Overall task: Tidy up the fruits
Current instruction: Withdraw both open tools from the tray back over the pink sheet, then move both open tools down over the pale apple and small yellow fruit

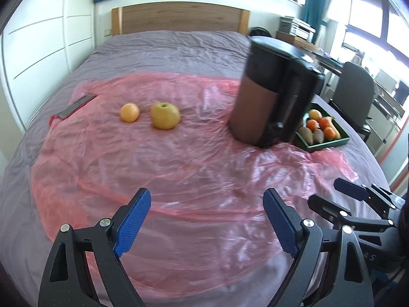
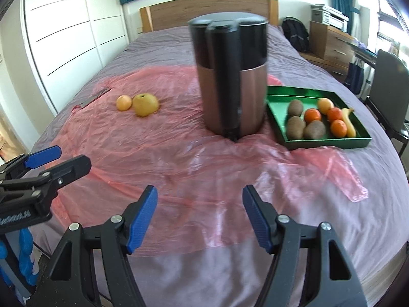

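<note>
Both grippers, left [image 1: 207, 220] and right [image 2: 199, 217], hang released; apple [image 1: 165, 115] and orange [image 1: 129, 112] sit far left, tray [image 2: 329, 142] right (that kettle [image 2: 231, 76] could get knocked crossing over).

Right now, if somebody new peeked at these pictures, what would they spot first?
Probably the tall black and copper kettle standing in the middle of the pink plastic sheet on the bed. Just right of it sits a green tray holding kiwis, oranges and a banana. Left of the kettle, a yellow apple and a small orange lie loose on the sheet.
</note>
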`<state>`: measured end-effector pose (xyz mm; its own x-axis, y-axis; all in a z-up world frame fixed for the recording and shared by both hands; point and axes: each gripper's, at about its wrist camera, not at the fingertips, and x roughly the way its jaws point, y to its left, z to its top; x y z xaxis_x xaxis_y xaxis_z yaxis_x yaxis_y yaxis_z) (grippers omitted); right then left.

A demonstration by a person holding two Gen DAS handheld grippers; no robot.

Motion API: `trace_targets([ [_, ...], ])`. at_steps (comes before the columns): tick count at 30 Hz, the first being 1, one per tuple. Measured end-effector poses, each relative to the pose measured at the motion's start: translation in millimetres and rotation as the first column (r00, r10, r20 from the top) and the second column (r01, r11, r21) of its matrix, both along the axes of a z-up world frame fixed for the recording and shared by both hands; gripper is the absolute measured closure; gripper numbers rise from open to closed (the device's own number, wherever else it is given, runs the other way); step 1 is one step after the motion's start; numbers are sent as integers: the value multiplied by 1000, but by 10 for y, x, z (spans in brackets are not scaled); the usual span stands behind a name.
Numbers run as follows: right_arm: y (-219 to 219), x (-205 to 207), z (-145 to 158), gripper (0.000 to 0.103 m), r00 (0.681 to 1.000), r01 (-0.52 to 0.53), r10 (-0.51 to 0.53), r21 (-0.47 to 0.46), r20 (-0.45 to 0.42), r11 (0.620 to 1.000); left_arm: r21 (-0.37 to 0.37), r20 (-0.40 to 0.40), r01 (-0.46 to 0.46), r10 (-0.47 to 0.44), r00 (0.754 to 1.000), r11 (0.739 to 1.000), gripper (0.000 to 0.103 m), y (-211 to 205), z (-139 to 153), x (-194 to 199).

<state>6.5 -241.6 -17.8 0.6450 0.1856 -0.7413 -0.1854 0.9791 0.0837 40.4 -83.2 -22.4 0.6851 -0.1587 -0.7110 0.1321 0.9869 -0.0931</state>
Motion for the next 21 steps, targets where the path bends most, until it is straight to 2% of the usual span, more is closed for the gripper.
trace_targets([
  [8, 444, 83, -94, 0, 995, -101, 101, -14, -25, 995, -19, -45, -159, 158, 986, 987, 17, 654, -298, 169],
  [15, 666, 286, -159, 0, 988, -148, 148, -8, -40, 989, 8, -69, -196, 196, 978, 981, 17, 902, -462, 364],
  [21, 853, 556, -179, 0, 982, -187, 187, -7, -31, 982, 53, -57, -210, 213, 975, 976, 17, 1102, -441, 733],
])
